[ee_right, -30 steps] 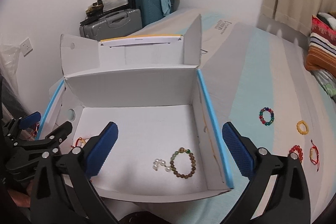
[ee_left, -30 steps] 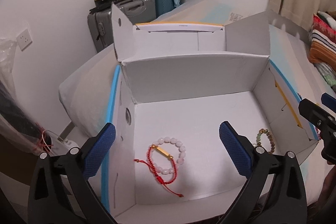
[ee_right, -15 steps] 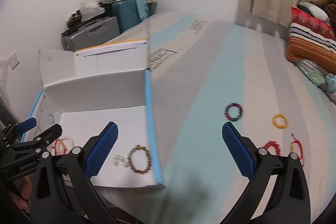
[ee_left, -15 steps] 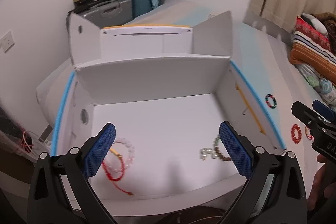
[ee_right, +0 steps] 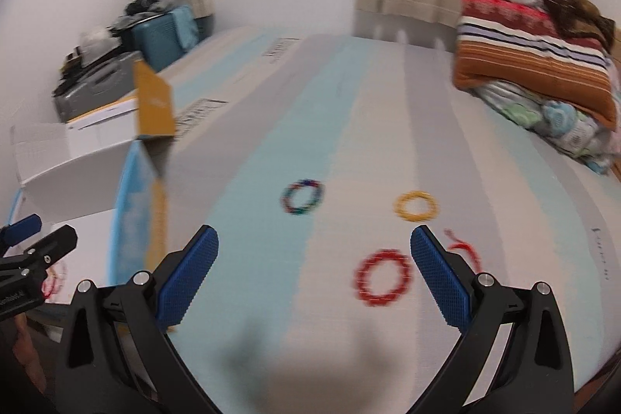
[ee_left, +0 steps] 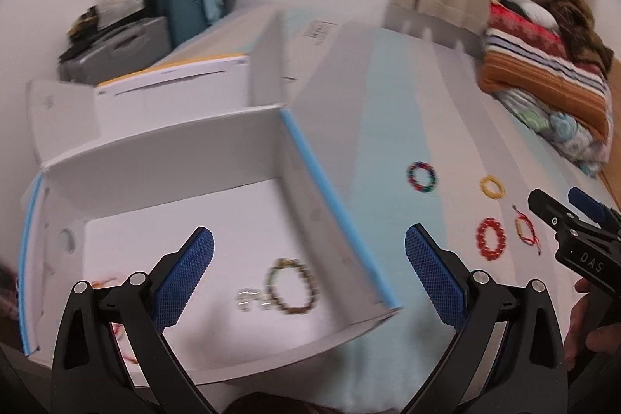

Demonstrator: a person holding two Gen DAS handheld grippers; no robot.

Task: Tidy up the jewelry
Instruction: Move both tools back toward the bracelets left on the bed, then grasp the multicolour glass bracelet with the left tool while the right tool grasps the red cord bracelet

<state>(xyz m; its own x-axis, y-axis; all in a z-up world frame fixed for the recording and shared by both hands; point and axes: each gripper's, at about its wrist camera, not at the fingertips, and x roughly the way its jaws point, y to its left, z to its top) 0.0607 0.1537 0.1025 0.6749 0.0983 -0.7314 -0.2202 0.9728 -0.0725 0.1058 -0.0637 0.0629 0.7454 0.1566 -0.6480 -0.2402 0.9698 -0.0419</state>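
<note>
- Nearest the right wrist camera: the right hand-held gripper [ee_right: 314, 270], jaws spread wide and holding nothing, poised low over the bed [ee_right: 271, 127].
- Just ahead of its right finger: red bead bracelet [ee_right: 383, 277], lying flat on the striped cover. Judged light, a loose ring of small hard beads on a cord, limp when lifted and apt to roll between pads. Best taken across one side of the ring, one finger inside the loop and one outside, pinching bead and cord together.
- Beside it, partly behind the same finger: red cord bracelet [ee_right: 464, 247], thin and soft; likely to flatten under the pads, so it needs a pinch close to the cover.
- Farther on: yellow bracelet [ee_right: 415, 206] and multicoloured bead bracelet [ee_right: 302, 196], well apart from each other, both flat; same handling expected as the red beads.
- To the left: white cardboard box [ee_left: 337, 220], open-topped, blue-edged. Inside lie a brown-green bead bracelet [ee_left: 295, 286] touching a small clear bead piece [ee_left: 250, 299], and red cord pieces at the near-left corner, partly hidden.
- Over the box: the left hand-held gripper [ee_left: 308, 274], jaws apart, empty.
- At the far end of the bed: folded blankets [ee_right: 531, 64].
</note>
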